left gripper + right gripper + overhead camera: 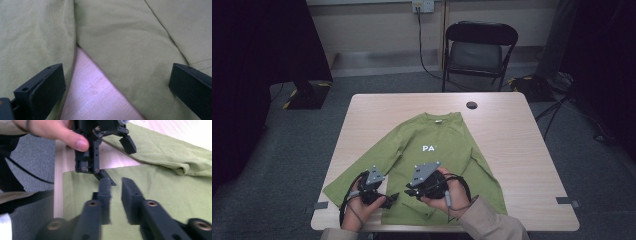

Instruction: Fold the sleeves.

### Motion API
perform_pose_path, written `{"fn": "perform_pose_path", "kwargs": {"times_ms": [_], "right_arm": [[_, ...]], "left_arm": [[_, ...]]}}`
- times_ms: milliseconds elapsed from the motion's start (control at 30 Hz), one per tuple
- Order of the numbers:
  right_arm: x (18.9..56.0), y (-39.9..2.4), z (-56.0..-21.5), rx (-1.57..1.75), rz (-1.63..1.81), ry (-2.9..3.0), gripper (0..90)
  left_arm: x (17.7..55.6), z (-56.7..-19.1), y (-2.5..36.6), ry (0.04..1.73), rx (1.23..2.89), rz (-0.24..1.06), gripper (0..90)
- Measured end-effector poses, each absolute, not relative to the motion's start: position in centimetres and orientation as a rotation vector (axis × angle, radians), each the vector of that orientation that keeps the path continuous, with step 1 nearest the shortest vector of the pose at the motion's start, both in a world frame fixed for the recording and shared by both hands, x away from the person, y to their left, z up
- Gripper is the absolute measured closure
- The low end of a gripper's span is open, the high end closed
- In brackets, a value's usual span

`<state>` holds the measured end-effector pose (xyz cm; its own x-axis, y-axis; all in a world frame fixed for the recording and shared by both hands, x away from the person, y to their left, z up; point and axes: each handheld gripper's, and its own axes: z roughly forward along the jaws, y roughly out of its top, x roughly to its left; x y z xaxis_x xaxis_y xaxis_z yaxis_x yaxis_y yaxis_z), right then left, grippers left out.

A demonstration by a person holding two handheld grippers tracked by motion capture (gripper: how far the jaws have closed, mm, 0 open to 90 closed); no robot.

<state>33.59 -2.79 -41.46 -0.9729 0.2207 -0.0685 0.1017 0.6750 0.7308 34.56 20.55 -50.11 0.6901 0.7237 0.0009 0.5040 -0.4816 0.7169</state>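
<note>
A green long-sleeved shirt [437,135] with white letters on its chest lies flat on the wooden table [517,150], sleeves spread out. Both grippers hover over its near hem. My left gripper [391,199] stands wide open, and in the left gripper view its jaws [116,71] straddle the wedge of bare table between a sleeve and the shirt's body [130,42]. My right gripper [408,191] points toward the left one. Its jaws [116,181] are open by a narrow gap with nothing between them, just above the shirt's hem [155,195]. The left gripper [117,161] shows close ahead.
A black folding chair [481,47] stands beyond the far table edge. A small black round cap [471,105] sits near the table's far side. Grey tape marks [566,200] sit at both near corners. A power cable hangs from a wall socket.
</note>
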Motion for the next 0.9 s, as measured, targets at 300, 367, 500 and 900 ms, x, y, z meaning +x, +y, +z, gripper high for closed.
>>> {"fn": "perform_pose_path", "kwargs": {"times_ms": [300, 367, 500, 900], "right_arm": [[34.8, -3.2, -42.0, 0.413, 1.224, 2.681, 32.0], [35.1, -3.4, -42.0, 0.444, 1.231, 2.666, 23.5], [35.5, -3.6, -42.1, 0.508, 1.264, 2.628, 9.5], [36.6, -5.0, -42.5, 0.606, 1.268, 2.619, 0.5]], "left_arm": [[34.6, -50.1, 20.5, 0.936, 2.186, 0.395, 0.0], [34.5, -50.1, 20.5, 0.937, 2.185, 0.394, 0.0], [34.5, -50.1, 20.5, 0.937, 2.184, 0.394, 0.0], [34.6, -50.1, 20.6, 0.935, 2.188, 0.395, 0.0]]}}
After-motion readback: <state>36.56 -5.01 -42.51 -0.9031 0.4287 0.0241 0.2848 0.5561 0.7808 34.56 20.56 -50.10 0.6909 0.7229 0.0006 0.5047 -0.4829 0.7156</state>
